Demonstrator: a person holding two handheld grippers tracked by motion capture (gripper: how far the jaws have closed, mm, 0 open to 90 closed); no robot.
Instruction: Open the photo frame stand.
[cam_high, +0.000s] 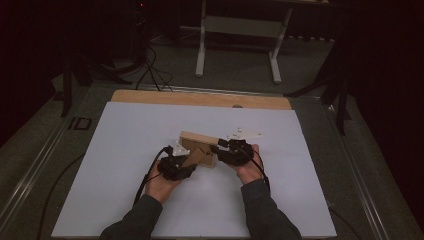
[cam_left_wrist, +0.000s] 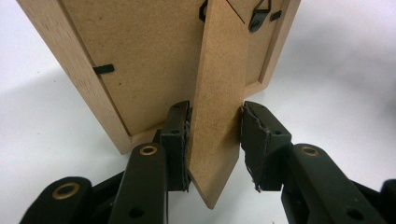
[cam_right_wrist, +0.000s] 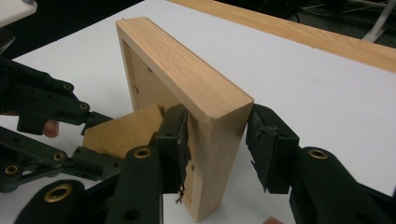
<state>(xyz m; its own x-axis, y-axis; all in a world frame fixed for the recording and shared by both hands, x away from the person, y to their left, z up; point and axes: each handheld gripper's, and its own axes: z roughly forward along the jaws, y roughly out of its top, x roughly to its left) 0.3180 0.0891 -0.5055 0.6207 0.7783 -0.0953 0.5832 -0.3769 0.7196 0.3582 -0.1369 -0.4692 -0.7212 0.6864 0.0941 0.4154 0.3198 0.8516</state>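
Observation:
A light wooden picture frame (cam_high: 196, 141) stands upright near the middle of the white tabletop (cam_high: 125, 130), with its brown fibreboard back toward me. In the left gripper view that back (cam_left_wrist: 140, 60) carries black clips, and its fold-out stand leg (cam_left_wrist: 217, 93) hangs down from it. My left gripper (cam_left_wrist: 215, 140) is shut on that leg, a pad on each edge. My right gripper (cam_right_wrist: 217, 140) is shut on the frame's thick side (cam_right_wrist: 187, 79) near its lower corner. In the high view the left gripper (cam_high: 187, 162) and the right gripper (cam_high: 217, 148) meet at the frame.
A bare wooden strip (cam_high: 200, 99) borders the tabletop's far edge. Beyond it, on the dark floor, stand a white table's legs (cam_high: 201, 50) and a tangle of cables (cam_high: 155, 70). White surface lies open on all sides of the frame.

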